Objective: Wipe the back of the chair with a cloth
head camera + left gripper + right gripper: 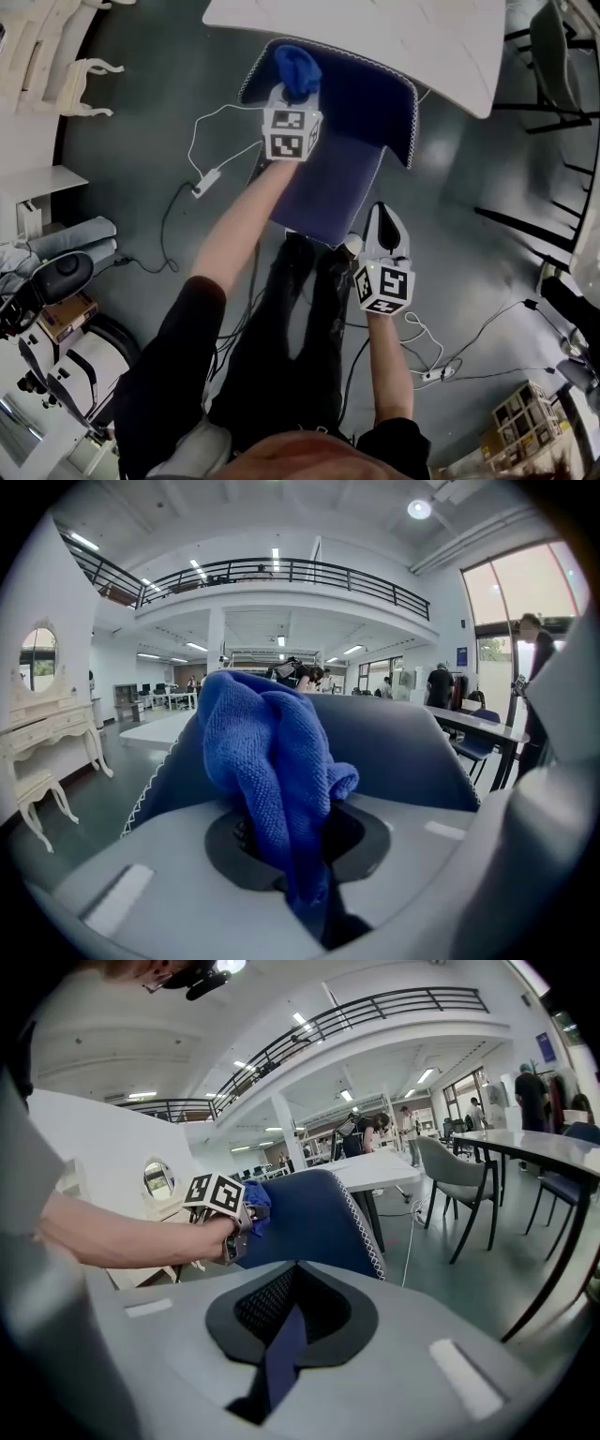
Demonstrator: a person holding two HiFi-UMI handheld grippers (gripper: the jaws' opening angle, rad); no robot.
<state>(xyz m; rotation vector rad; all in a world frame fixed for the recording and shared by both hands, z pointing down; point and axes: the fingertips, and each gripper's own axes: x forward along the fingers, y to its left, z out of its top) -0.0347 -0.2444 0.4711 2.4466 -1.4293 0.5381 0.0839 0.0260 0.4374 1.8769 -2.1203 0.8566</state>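
Note:
The blue chair [328,183] stands under me, its curved back [394,80] on the far side by the table. My left gripper [293,92] is shut on a blue cloth [298,66], holding it at the top left of the chair back. In the left gripper view the cloth [267,761] bulges up from between the jaws of the left gripper [291,846], with the chair back [403,752] just behind. My right gripper [382,217] hangs beside the seat's front right corner, jaws together. In its own view the right gripper [281,1335] shows only a thin slit, and the chair [309,1222] stands ahead.
A white table [375,28] sits just beyond the chair back. White cables [202,178] and a power strip [436,373] lie on the grey floor. Black chairs [553,75] stand at the right, white furniture [56,56] at the left. The person's legs [291,319] are in front of the seat.

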